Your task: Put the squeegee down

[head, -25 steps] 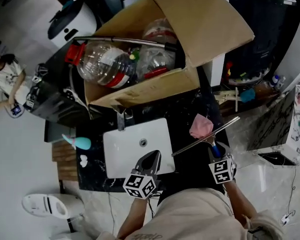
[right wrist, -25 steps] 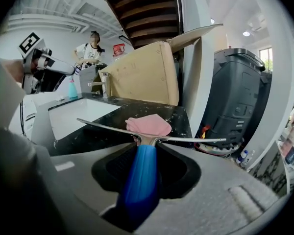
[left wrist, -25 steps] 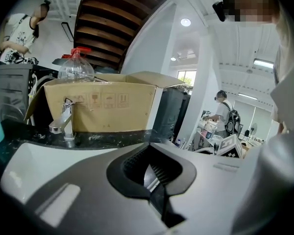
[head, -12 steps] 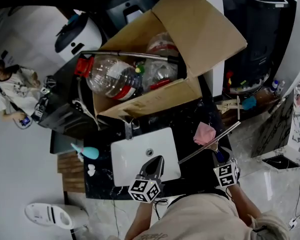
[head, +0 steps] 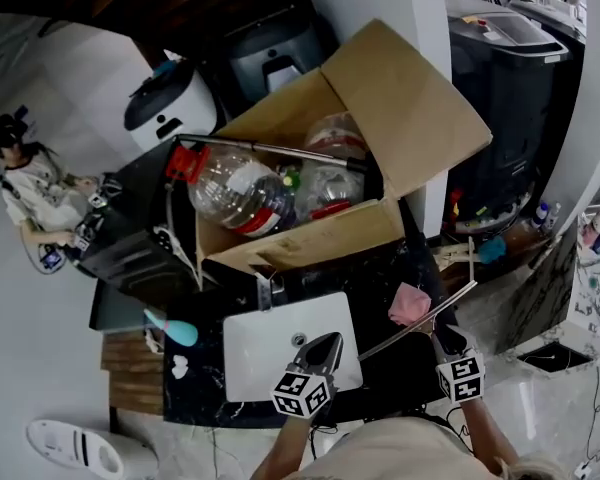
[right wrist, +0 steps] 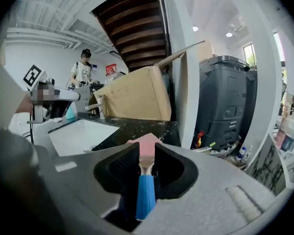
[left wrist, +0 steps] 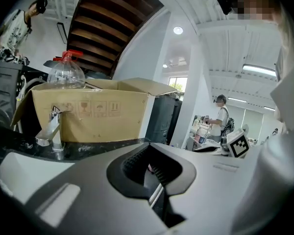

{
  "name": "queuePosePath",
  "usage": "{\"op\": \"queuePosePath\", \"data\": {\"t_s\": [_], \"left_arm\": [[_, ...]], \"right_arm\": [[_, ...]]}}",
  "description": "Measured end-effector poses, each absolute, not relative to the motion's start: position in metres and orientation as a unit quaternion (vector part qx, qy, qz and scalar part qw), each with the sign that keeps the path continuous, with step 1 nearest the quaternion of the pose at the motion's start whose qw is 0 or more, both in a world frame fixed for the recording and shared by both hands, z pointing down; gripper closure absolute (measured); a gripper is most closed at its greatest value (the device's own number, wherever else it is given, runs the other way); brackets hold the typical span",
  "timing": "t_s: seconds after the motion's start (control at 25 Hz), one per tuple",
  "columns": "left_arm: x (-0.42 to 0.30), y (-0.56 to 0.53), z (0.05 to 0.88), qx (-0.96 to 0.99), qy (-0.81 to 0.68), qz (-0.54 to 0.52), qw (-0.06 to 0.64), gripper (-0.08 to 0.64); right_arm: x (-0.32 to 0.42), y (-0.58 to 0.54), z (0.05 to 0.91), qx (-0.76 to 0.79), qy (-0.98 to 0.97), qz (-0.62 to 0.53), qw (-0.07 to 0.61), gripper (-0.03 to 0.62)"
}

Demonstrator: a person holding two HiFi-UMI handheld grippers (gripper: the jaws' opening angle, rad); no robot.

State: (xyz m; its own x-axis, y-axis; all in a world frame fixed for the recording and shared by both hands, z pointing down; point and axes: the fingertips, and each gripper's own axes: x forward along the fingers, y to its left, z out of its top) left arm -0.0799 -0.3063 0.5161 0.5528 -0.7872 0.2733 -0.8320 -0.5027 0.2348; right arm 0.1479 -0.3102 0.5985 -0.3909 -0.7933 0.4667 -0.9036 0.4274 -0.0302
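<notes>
The squeegee (head: pixel 420 320) has a long metal blade and a blue handle (right wrist: pixel 145 199). It slants over the right end of the black counter (head: pixel 380 260), beside a pink cloth (head: pixel 410 303). My right gripper (head: pixel 446 344) has the handle between its jaws, which are closing, and the pads touch it on both sides (right wrist: pixel 147 150). My left gripper (head: pixel 328 341) hovers over the front rim of the white sink (head: pixel 248 353). Its tips (left wrist: pixel 148 147) meet with nothing in them. The blade's near end is hidden behind my left gripper.
An open cardboard box (head: pixel 390 98) with big plastic bottles (head: pixel 242 190) stands behind the faucet (head: pixel 264 290). A teal brush (head: pixel 178 332) lies left of the sink. A black bin (head: pixel 510 88) stands at the right, and a person (head: pixel 35 198) at the far left.
The head view has tilted, so everything sits lower in the picture. My right gripper has risen a little with the squeegee in it. My left gripper has hardly moved.
</notes>
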Motion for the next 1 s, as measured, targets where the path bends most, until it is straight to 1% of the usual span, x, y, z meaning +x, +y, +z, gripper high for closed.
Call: {"op": "queuePosePath", "data": {"t_s": [0.12, 0.28, 0.4, 0.72, 1.0], "left_arm": [[-0.079, -0.308, 0.505, 0.867, -0.469, 0.052, 0.163, 0.543], [-0.082, -0.307, 0.479, 0.873, -0.461, 0.019, 0.157, 0.543], [-0.088, -0.307, 0.460, 0.872, -0.462, -0.010, 0.162, 0.543], [-0.088, -0.303, 0.412, 0.879, -0.464, -0.032, 0.108, 0.543], [-0.089, -0.308, 0.409, 0.875, -0.473, -0.031, 0.096, 0.543]], "right_arm": [[0.151, -0.314, 0.565, 0.524, -0.826, 0.131, 0.161, 0.529], [0.148, -0.321, 0.510, 0.534, -0.831, 0.095, 0.122, 0.544], [0.140, -0.320, 0.478, 0.526, -0.841, 0.077, 0.100, 0.591], [0.109, -0.314, 0.427, 0.482, -0.872, 0.044, 0.073, 0.591], [0.101, -0.310, 0.405, 0.458, -0.887, 0.020, 0.066, 0.591]]}}
